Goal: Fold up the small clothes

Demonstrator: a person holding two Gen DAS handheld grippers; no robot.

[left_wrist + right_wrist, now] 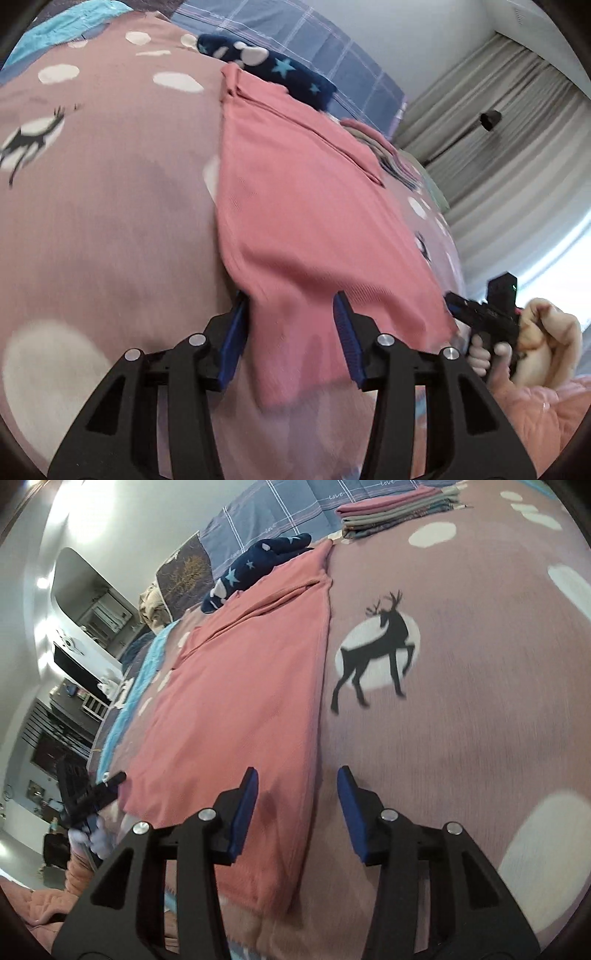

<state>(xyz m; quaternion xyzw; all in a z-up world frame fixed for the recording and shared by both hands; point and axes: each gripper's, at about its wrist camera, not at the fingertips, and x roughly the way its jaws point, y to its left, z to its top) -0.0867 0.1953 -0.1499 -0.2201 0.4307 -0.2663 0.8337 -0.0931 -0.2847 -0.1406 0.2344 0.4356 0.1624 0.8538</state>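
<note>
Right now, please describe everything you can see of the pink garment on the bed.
The pink garment is a salmon-pink piece of finely ribbed knit cloth. It lies flat on the deer-print bedspread, folded lengthwise with one long straight edge and a folded-in flap near its far end. That far end touches a navy star-print cloth. Its near end lies between the open fingers of the left gripper; the pads do not press it. The right gripper, also open, straddles its long edge near the other near corner.

Bright daylight floods past the curtain [517, 122], glare whitens the wall [92, 509], fisheye bends the edges, and motion blur softens the bedspread [461, 738].
</note>
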